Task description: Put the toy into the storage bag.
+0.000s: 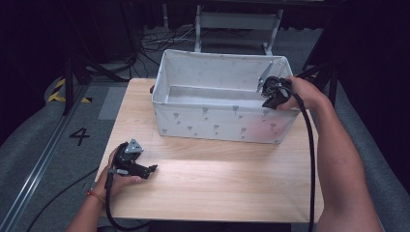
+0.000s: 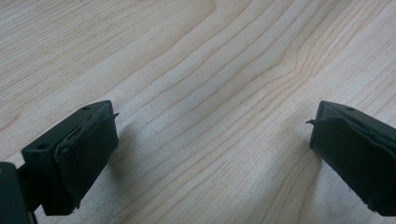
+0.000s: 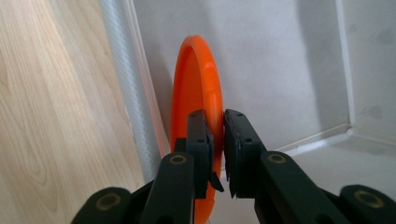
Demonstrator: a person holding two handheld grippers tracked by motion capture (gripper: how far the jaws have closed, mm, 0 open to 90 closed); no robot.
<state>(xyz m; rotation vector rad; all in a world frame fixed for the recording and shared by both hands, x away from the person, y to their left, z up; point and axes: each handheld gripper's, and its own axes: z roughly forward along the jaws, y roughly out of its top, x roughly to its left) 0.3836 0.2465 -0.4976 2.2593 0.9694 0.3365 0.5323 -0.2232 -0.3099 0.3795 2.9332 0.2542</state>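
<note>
My right gripper (image 3: 218, 140) is shut on the rim of an orange plate (image 3: 196, 74), which stands on edge just inside the near wall of a white fabric bin (image 3: 280, 56). From above, the right gripper (image 1: 273, 94) reaches over the right end of that bin (image 1: 217, 123), held by a hand. My left gripper (image 1: 152, 169) rests low over the wooden table (image 1: 217, 174) at the front left. Its jaws stand wide apart with only bare wood between them (image 2: 212, 140).
The bin takes up the far half of the table. A cable (image 1: 309, 159) trails from the right gripper along the forearm. Beyond the table are a grey floor, loose cables (image 1: 159, 41) and a metal stand (image 1: 237, 21).
</note>
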